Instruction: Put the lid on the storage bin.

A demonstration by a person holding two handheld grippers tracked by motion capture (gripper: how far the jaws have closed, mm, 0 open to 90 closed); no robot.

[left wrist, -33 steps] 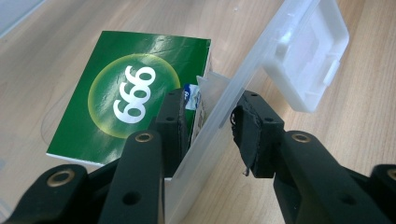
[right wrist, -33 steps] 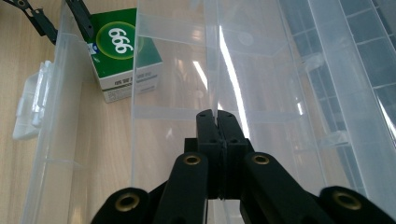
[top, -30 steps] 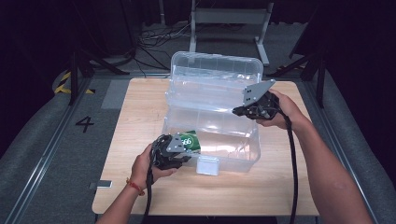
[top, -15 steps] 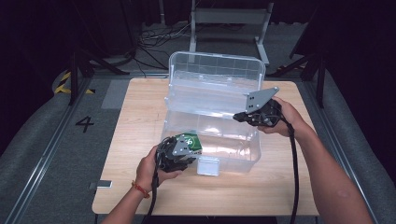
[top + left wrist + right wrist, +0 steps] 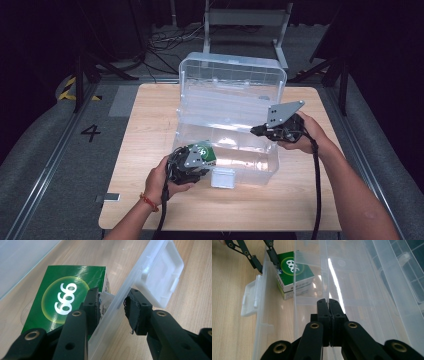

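A clear plastic organiser box [image 5: 250, 172] stands open on the wooden table [image 5: 150, 115], its lid [image 5: 230, 65] upright behind stepped trays. A green carton [image 5: 207, 150] marked 999 lies inside at the front left corner [image 5: 65, 297] [image 5: 294, 267]. My left gripper [image 5: 112, 306] is open and straddles the box's front wall, one jaw inside beside the carton, the other outside near the white latch [image 5: 162, 272]. From the right gripper view the left gripper [image 5: 263, 261] shows at the top left. My right gripper [image 5: 329, 302] [image 5: 254, 131] is shut, its tips at a clear tray's edge.
The latch [image 5: 223, 177] hangs over the box's front. Bare wood lies left of the box and along the near edge. A small grey tag [image 5: 112, 197] sticks out at the table's front left. Dark floor with a "4" mark [image 5: 91, 132] surrounds the table.
My right gripper has shifted slightly nearer and lower over the trays. The left gripper and the green carton have stayed in place.
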